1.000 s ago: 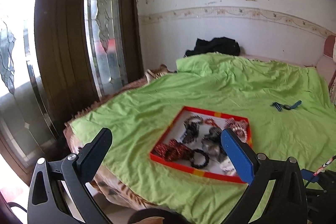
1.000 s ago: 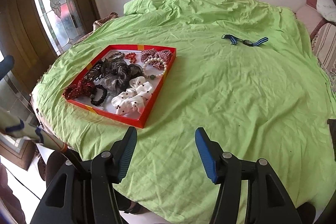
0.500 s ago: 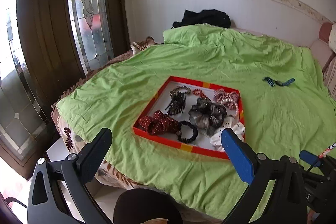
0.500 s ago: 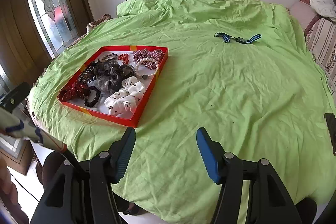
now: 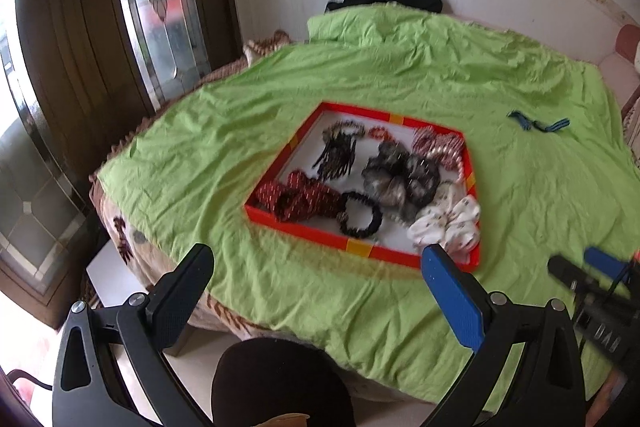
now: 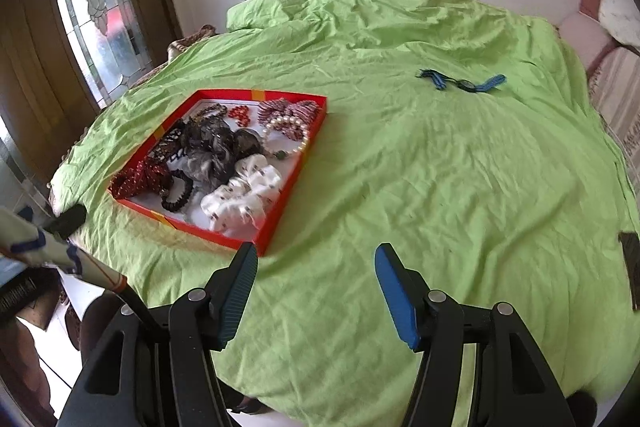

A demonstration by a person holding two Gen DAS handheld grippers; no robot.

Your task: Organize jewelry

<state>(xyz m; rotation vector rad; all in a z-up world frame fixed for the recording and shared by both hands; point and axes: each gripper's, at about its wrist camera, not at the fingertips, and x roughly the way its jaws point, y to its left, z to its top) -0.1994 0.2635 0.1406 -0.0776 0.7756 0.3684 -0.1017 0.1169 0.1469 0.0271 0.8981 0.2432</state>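
While both the left gripper (image 5: 316,281) and right gripper (image 6: 316,277) hover with jaws spread and empty above the green bedsheet (image 6: 420,187), the shallow red cardboard tray (image 6: 294,183) of scrunchies and beads lies left of centre.

Left tongs (image 5: 316,277) tipped downward and sunk toward bed (image 5: 208,163); red tray (image 5: 352,247) now larger and higher in left wrist view, wall plaque and switches gone past top edge. Right tongs (image 6: 314,273) opened slightly wider, nothing between them. Left tongs' dark fingertip (image 6: 68,221) now visible at right wrist view's left edge.
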